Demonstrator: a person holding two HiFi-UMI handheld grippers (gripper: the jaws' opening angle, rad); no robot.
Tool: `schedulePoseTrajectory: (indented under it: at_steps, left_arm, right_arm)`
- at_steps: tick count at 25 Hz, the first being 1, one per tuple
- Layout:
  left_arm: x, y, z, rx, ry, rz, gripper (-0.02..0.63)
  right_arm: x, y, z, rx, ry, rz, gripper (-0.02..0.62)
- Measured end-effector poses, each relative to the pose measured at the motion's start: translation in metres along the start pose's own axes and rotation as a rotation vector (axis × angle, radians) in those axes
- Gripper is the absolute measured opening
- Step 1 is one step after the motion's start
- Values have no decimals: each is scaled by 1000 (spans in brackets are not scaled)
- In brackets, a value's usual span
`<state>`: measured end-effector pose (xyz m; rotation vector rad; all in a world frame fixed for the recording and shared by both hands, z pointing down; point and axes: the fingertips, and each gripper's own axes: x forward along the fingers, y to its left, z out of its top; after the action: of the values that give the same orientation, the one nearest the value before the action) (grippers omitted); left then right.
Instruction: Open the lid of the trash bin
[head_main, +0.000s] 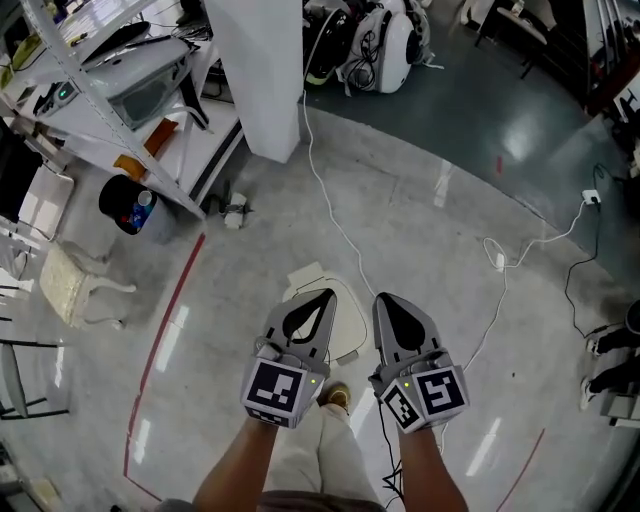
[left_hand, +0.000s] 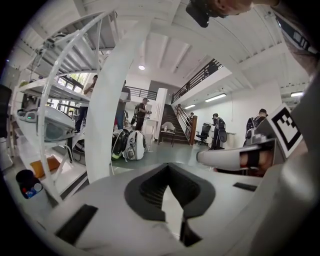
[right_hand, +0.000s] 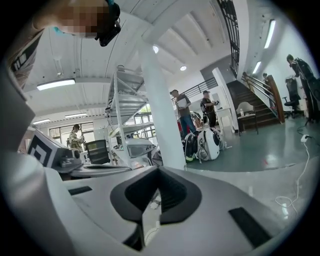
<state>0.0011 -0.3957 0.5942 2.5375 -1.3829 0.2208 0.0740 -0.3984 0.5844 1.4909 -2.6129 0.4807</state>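
Grey glossy floor (head_main: 420, 230), white pillar (head_main: 268, 80) — left tongs (head_main: 325, 294) and right tongs (head_main: 385, 298) pinched together, empty.

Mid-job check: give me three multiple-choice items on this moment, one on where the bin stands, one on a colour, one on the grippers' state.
1. Where is the black bin?
A. Far left, at the foot of the white rack
B. Between the two grippers
C. At right, by the white cable

2. What colour is the tape line on the floor?
A. Yellow
B. Red
C. Blue

3. How are the left gripper and right gripper?
A. Both shut, empty
B. Left clamped on a lid
C. Both wide open

Answers: 1 A, the bin sits under the rack, apart from both grippers. 2 B, the line shows red. 3 A, each gripper view shows tips meeting with nothing between them.
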Motion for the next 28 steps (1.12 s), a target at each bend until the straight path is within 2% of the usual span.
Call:
schedulePoseTrajectory:
  at_steps: [4, 9, 15, 19, 23, 28]
  left_arm:
    - [-1, 1, -20, -7, 9, -2, 3]
    - [-7, 6, -55, -13, 36, -5, 3]
    - [-17, 11, -96, -61, 110, 9, 3]
    - [-19, 15, -115, -68, 138, 11, 3]
    - [-18, 14, -130, -51, 142, -1, 3]
    - [-16, 9, -140, -81, 156, -5, 3]
  right_arm:
    - [32, -17, -55, 27, 101, -4, 29]
    - [62, -33, -162, 42, 327, -18, 29]
    - [38, -47, -304, 108, 615, -74, 29]
    - [3, -45, -379, 136, 763, -102, 29]
    - [-21, -39, -420, 158, 839, -116, 29]
    - [-29, -39, -441, 161, 880, -130, 29]
